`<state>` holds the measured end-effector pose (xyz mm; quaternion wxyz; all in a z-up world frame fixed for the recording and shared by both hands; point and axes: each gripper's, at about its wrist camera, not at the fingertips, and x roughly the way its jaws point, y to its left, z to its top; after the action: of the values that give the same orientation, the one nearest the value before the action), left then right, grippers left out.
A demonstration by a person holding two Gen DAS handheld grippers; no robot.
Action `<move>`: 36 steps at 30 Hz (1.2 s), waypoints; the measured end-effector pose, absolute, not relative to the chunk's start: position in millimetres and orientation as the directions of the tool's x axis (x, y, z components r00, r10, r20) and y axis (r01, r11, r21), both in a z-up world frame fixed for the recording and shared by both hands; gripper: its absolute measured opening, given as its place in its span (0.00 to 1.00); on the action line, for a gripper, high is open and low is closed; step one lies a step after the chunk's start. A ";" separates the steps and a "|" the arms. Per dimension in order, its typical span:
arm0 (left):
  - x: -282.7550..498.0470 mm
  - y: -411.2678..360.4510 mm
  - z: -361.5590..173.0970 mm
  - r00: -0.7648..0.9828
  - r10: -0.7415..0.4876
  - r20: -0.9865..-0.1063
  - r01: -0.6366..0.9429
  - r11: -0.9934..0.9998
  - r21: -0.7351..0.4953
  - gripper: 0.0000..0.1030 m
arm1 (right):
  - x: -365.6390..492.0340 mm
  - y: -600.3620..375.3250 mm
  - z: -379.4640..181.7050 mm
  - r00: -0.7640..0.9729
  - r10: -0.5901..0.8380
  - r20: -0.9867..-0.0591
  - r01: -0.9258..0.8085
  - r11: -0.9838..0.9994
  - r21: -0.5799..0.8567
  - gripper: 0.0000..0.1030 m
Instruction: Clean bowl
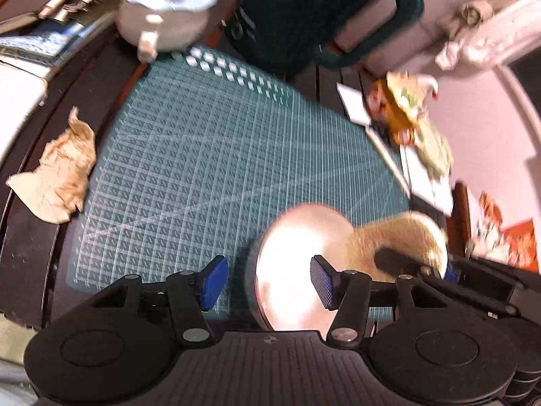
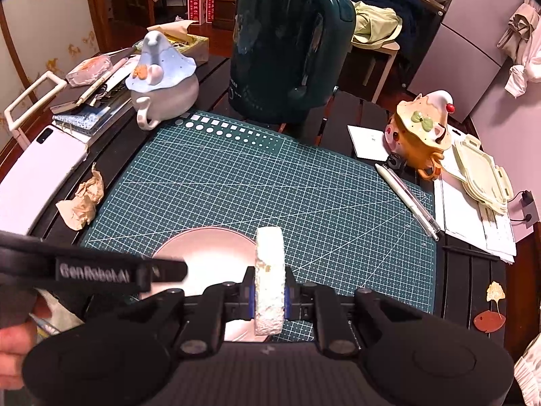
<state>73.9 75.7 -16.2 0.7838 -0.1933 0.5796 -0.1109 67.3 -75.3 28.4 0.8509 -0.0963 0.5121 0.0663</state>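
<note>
right wrist view: right tool (image 2: 269, 296) is clamped on a white sponge (image 2: 269, 270), at the 3 o'clock rim of the pale bowl (image 2: 203, 247) on the green cutting mat (image 2: 270, 176). left tool (image 1: 268, 279) is spread apart, straddling the bowl's near rim.

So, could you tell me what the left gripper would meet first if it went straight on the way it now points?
Probably the bowl: the open left gripper already has it between its fingers. Beyond lies bare cutting mat, though blur leaves depth unclear.
</note>
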 end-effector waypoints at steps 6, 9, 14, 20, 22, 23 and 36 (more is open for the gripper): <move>69.2 79.1 -15.8 0.350 -0.353 -0.868 -0.036 0.920 -0.389 0.36 | 68.3 -75.0 26.6 0.460 0.014 -0.888 -0.214 0.972 -0.096 0.13; 68.5 94.0 -25.7 0.335 -0.387 -0.859 -0.162 0.875 -0.457 0.18 | 68.9 -74.9 25.7 0.456 0.013 -0.890 -0.215 0.972 -0.096 0.13; 67.4 97.2 -29.9 0.324 -0.415 -0.850 -0.212 0.844 -0.492 0.11 | 68.5 -72.7 24.4 0.454 0.009 -0.891 -0.218 0.971 -0.101 0.13; 71.0 91.2 -32.5 0.288 -0.410 -0.865 -0.187 0.862 -0.471 0.13 | 71.6 -74.5 22.5 0.446 0.021 -0.895 -0.235 0.967 -0.095 0.13; 72.1 89.2 -33.3 0.276 -0.408 -0.870 -0.179 0.868 -0.464 0.16 | 73.0 -73.7 20.7 0.443 0.026 -0.896 -0.236 0.968 -0.089 0.13; 72.7 88.2 -33.7 0.270 -0.407 -0.872 -0.174 0.870 -0.461 0.17 | 73.7 -73.3 19.8 0.441 0.029 -0.897 -0.237 0.968 -0.086 0.13; 81.7 77.5 -46.3 0.221 -0.422 -0.879 -0.210 0.860 -0.466 0.11 | 83.5 -68.9 7.6 0.416 0.068 -0.907 -0.242 0.970 -0.038 0.13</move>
<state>81.7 77.5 -46.3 0.7387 -0.2551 0.6198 -0.0716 83.5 -68.9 7.6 0.8373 -0.0818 0.5326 0.0925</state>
